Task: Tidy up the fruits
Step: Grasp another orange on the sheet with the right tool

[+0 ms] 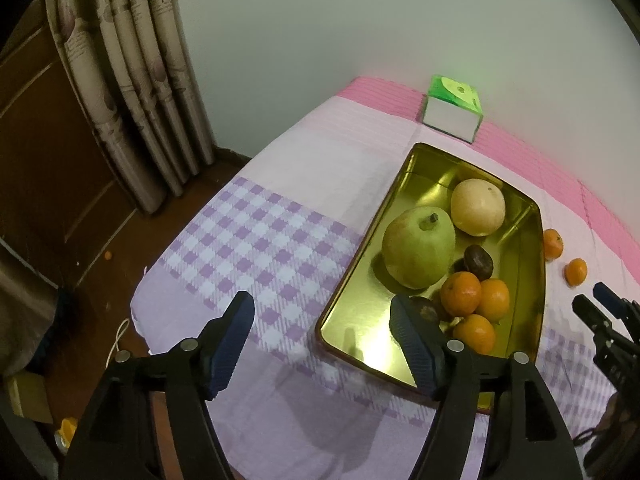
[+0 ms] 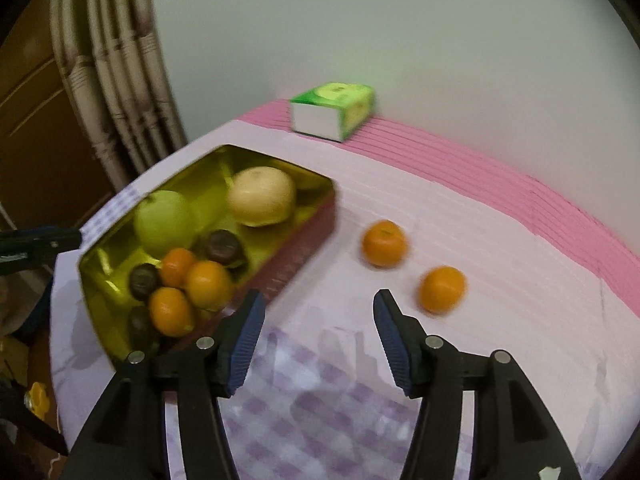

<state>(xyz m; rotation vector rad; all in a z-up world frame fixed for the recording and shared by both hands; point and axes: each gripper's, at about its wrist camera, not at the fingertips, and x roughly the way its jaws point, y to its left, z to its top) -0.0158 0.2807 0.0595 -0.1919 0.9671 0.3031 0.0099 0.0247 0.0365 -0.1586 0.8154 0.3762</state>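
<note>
Item 1. Gold tin tray (image 2: 308,220), red-sided, lying on a bed (image 1: 280,184) spread with pink and lilac check cloth, toward its left part as seen from the foot. Contents: one green pear (image 1: 418,246) and one pale yellow pear (image 1: 478,208) at the far end; three mandarins (image 2: 208,284) bunched in the near right corner; several dark brown chestnut-like pieces (image 2: 222,246) among them.

Item 2. Two loose mandarins (image 2: 384,243), (image 2: 443,289) on the bedcloth, just beyond the tray's right side, near one another but apart. These look to be what is left to gather.

Item 3. Green tissue pack (image 2: 334,110), far edge of the bed, against the wall.

Item 4. Left gripper (image 1: 322,336), fingers (image 1: 236,332) apart and empty, straddling the tray's near left corner.

Item 5. Right gripper (image 2: 318,320), fingers (image 2: 248,330) apart, nothing between them, poised over bare cloth short of the loose mandarins.

Handling notes, by judgement: the mandarins are light, round and soft-skinned, apt to roll on the yielding bedding. Best taken across the widest girth, from above, with a gentle squeeze only; the nearer right-hand fruit is the readier pick. The tray's near corner is crowded, so the open floor at its left suits the drop.
</note>
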